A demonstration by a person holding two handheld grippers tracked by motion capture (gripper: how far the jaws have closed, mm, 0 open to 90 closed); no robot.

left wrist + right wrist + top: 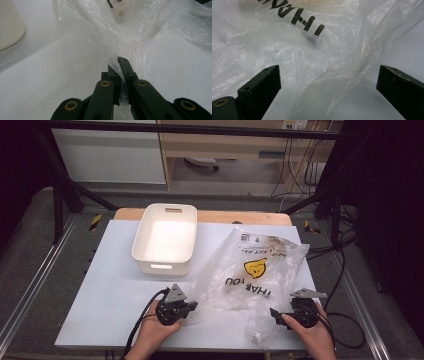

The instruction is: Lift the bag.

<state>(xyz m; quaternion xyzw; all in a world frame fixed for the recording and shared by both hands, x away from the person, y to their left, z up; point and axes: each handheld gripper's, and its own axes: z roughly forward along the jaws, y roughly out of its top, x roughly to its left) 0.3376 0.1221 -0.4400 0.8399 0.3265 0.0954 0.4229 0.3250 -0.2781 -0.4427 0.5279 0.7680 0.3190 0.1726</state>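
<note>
Left tool [119, 65] clamps the plastic bag [250, 265]; right tool [328, 82] gapes wide around loose film.

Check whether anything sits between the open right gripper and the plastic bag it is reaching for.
Nothing visible does. The right gripper has its fingers spread wide, with a loose fold of the plastic bag lying directly ahead between them on bare table. The left gripper is pinched shut on another part of the bag.

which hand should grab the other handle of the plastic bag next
Right. The left gripper is already clamped on a bunched bit of the plastic bag, so it is busy. The right gripper stands wide open with loose bag film lying between its jaws, probably ready to close.
</note>
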